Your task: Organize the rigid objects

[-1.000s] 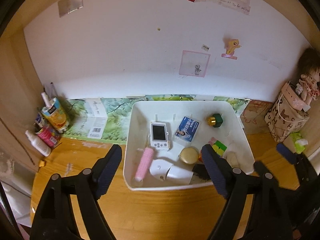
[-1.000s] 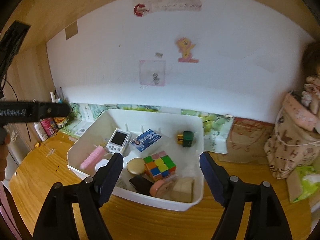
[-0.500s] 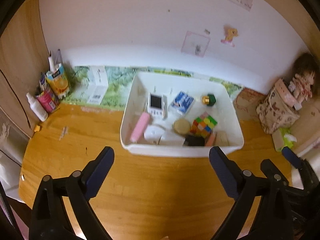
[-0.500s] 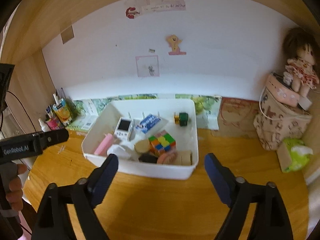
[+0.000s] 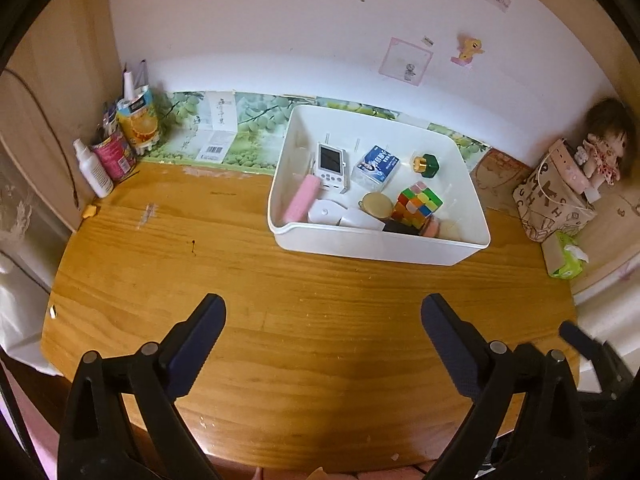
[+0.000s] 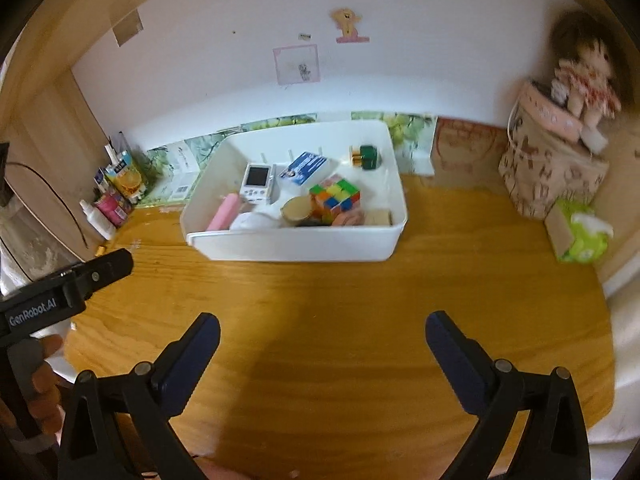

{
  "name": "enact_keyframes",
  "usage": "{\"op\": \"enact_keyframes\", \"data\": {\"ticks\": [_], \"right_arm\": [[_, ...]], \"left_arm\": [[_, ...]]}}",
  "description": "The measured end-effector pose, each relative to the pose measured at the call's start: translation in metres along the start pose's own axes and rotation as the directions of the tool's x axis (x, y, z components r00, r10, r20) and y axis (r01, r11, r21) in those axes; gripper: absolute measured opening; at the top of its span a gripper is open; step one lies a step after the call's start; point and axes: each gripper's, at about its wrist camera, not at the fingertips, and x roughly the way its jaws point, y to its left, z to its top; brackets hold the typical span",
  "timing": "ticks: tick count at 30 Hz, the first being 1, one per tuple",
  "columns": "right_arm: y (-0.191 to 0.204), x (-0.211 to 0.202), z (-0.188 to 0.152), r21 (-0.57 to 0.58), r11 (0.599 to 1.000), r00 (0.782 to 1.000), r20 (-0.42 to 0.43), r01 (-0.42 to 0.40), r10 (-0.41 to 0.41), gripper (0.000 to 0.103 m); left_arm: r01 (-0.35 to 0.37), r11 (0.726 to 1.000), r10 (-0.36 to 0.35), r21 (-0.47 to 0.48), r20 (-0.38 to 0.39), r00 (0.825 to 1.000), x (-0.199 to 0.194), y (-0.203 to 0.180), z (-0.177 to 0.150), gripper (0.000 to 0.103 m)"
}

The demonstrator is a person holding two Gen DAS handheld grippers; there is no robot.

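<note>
Left tool [image 5: 322, 312] spread, empty, above near counter [image 5: 240, 260]. Right tool [image 6: 322, 320] same. White bin [image 5: 376, 246] far, holding cube [image 5: 416, 204], handheld console [image 5: 331, 162].

White rectangular plastic bin [image 5: 362, 247] sits on the wooden counter [image 5: 240, 280] toward the back wall, all items inside. Contents: white handheld game console [image 5: 331, 162] lying screen-up at back left; blue-and-white small box [image 5: 378, 164] beside it; dark green bottle with gold cap [image 5: 425, 164] on its side at back right; pink cylinder [image 5: 302, 199] along the left wall; round tan lid [image 5: 376, 205] mid-bin; multicoloured puzzle cube [image 5: 416, 204], tilted, just right of the lid; white rounded object [image 5: 326, 213] at front left.
</note>
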Motion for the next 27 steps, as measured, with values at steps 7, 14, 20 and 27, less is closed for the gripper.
{"op": "enact_keyframes", "data": {"ticks": [7,14,20,27], "right_arm": [[0.008,-0.004,-0.010,0.027,1.000,1.000,-0.012,0.001,-0.001,0.103],[0.015,-0.010,-0.015,-0.002,0.999,0.999,-0.019,0.039,-0.039,0.103],[0.013,-0.009,-0.020,-0.011,0.999,0.998,-0.040,0.048,-0.048,0.103],[0.009,-0.011,-0.024,-0.003,0.998,0.997,-0.049,0.063,-0.063,0.103]], "left_arm": [[-0.028,0.999,0.027,0.023,0.033,0.999,-0.014,-0.003,-0.006,0.099],[-0.064,0.998,0.063,0.024,0.023,0.998,-0.012,-0.005,-0.016,0.099],[-0.079,0.997,0.078,0.025,0.049,0.996,-0.018,-0.011,-0.020,0.099],[-0.077,0.995,0.073,0.060,0.061,0.995,-0.021,-0.020,-0.028,0.099]]}}
